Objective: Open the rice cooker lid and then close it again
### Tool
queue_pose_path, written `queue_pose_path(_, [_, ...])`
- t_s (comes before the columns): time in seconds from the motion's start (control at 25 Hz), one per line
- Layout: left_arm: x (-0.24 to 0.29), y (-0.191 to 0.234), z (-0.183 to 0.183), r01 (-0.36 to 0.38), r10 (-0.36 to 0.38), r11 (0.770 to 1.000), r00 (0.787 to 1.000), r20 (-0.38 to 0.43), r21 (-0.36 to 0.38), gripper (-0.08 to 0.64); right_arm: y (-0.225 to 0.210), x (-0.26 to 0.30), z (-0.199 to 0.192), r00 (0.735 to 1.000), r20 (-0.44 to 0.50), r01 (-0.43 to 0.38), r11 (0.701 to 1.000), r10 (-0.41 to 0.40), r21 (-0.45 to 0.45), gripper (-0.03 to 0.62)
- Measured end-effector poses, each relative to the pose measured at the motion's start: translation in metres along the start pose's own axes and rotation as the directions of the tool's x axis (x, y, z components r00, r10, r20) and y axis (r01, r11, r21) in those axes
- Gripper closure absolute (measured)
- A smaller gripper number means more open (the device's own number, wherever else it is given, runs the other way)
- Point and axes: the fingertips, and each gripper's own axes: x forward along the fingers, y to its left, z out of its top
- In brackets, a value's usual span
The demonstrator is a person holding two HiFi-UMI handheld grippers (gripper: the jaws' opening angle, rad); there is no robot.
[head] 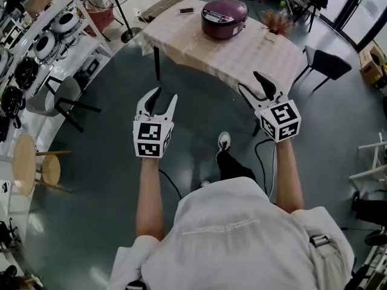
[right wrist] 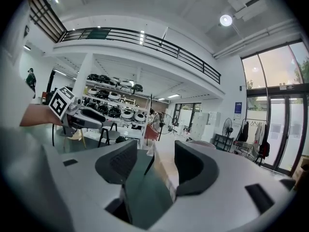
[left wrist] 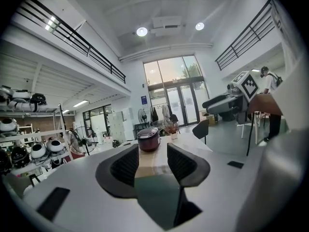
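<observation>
A maroon rice cooker [head: 224, 17] with its lid down sits on the far table [head: 242, 56]. My left gripper [head: 162, 100] hangs over the floor well short of the table, jaws apart with nothing between them. My right gripper [head: 257, 84] is near the table's front edge, also open and empty. In the left gripper view the cooker [left wrist: 148, 139] shows far off between the jaws of the left gripper [left wrist: 152, 164], and the right gripper [left wrist: 208, 103] appears at the right. In the right gripper view the right gripper [right wrist: 155, 165] frames the table edge [right wrist: 161, 164].
A dark chair [head: 326, 64] stands right of the table, another chair [head: 63, 98] and shelves of cookers [head: 36, 44] at the left. A small plant [head: 277, 22] and a dark phone-like object [head: 186, 10] lie on the table. A wooden stool [head: 33, 165] stands at the near left.
</observation>
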Motion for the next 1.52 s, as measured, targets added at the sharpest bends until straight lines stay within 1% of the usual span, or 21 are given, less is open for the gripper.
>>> queue_pose_path(0.24, [0.021, 0.016, -0.001, 0.005, -0.005, 1.000, 1.000, 0.006, -0.008, 0.362, -0.010, 0.022, -0.005, 1.000, -0.016, 0.007, 1.000, -0.007, -0.001, 0.351])
queue_pose_path(0.36, [0.041, 0.022, -0.002, 0.012, -0.012, 1.000, 1.000, 0.003, -0.006, 0.362, -0.025, 0.038, -0.008, 1.000, -0.019, 0.021, 1.000, -0.021, -0.002, 0.351])
queue_pose_path(0.44, [0.057, 0.029, -0.004, 0.015, -0.015, 1.000, 1.000, -0.003, -0.010, 0.362, -0.037, 0.054, -0.013, 0.999, -0.038, 0.029, 1.000, -0.030, -0.011, 0.351])
queue_pose_path(0.52, [0.076, 0.037, -0.006, 0.017, -0.017, 1.000, 1.000, -0.008, -0.015, 0.362, -0.050, 0.072, -0.021, 0.997, -0.064, 0.032, 0.999, -0.032, -0.012, 0.336])
queue_pose_path(0.6, [0.099, 0.045, -0.007, 0.021, -0.021, 1.000, 1.000, -0.016, -0.013, 0.362, -0.068, 0.091, -0.029, 0.996, -0.078, 0.036, 0.999, -0.036, -0.003, 0.321])
queue_pose_path(0.8, [0.168, 0.073, -0.005, 0.027, -0.026, 1.000, 0.999, -0.042, 0.002, 0.362, -0.122, 0.152, -0.040, 0.997, -0.062, 0.051, 0.998, -0.049, 0.032, 0.313])
queue_pose_path(0.88, [0.196, 0.086, 0.002, 0.027, -0.027, 1.000, 0.998, -0.049, 0.011, 0.362, -0.139, 0.176, -0.042, 0.998, -0.059, 0.040, 0.998, -0.038, 0.039, 0.301])
queue_pose_path(1.08, [0.269, 0.107, 0.018, 0.043, -0.041, 0.999, 0.997, -0.068, 0.031, 0.362, -0.191, 0.227, -0.048, 0.997, -0.057, 0.046, 0.996, -0.042, 0.077, 0.301])
queue_pose_path(1.32, [0.341, 0.118, 0.027, 0.088, -0.081, 0.994, 0.991, -0.104, 0.064, 0.362, -0.243, 0.270, -0.067, 0.996, -0.066, 0.063, 0.987, -0.054, 0.149, 0.311])
queue_pose_path(1.52, [0.395, 0.116, 0.041, 0.155, -0.146, 0.984, 0.983, -0.108, 0.082, 0.362, -0.279, 0.293, -0.081, 0.994, -0.082, 0.087, 0.978, -0.073, 0.187, 0.328])
